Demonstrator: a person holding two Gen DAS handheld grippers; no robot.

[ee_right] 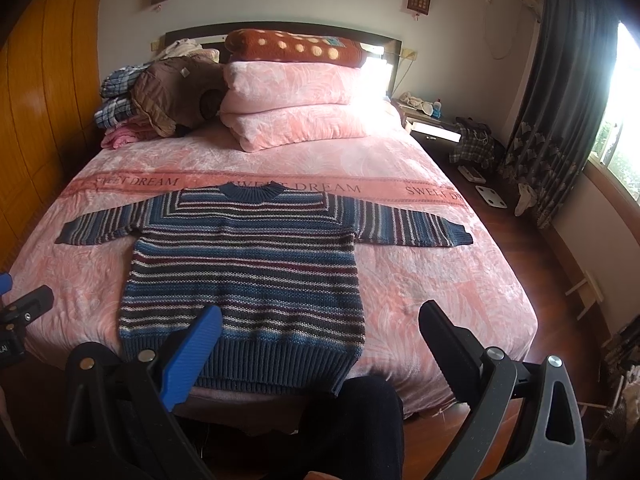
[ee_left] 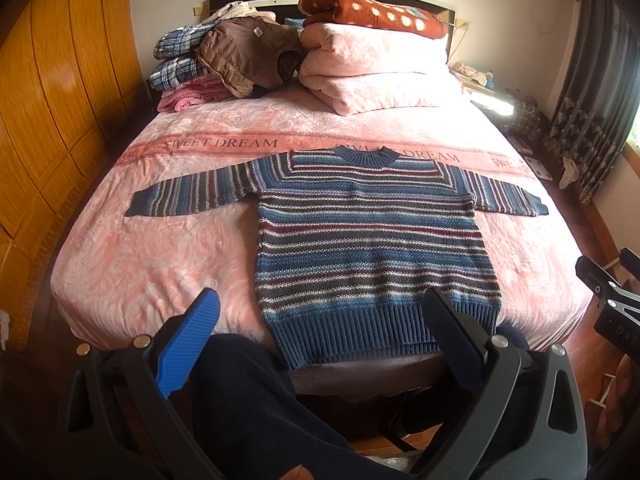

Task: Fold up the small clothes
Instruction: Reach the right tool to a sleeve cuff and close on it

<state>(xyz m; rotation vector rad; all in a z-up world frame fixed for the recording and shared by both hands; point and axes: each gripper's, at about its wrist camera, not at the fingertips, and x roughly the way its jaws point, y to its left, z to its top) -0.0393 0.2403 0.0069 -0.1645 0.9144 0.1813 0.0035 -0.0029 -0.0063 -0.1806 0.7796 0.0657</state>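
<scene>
A small striped knit sweater (ee_left: 368,240) (ee_right: 248,268) in blue, grey, white and maroon lies flat on the pink bed, both sleeves spread sideways, collar toward the headboard, ribbed hem hanging at the bed's near edge. My left gripper (ee_left: 320,300) hovers open above the hem, nothing between its blue and black fingers. My right gripper (ee_right: 320,316) is also open and holds nothing, over the sweater's right hem corner. Each gripper's body shows at the edge of the other's view: the right one (ee_left: 612,300) and the left one (ee_right: 20,320).
The pink bedspread (ee_left: 160,248) has bare areas either side of the sweater. At the head are stacked pink quilts (ee_left: 372,72), a spotted blanket (ee_left: 372,12) and a heap of clothes (ee_left: 224,60). Wooden wardrobe (ee_left: 48,100) left; nightstand and curtain (ee_right: 548,120) right. A person's dark-trousered legs (ee_left: 256,400) stand below.
</scene>
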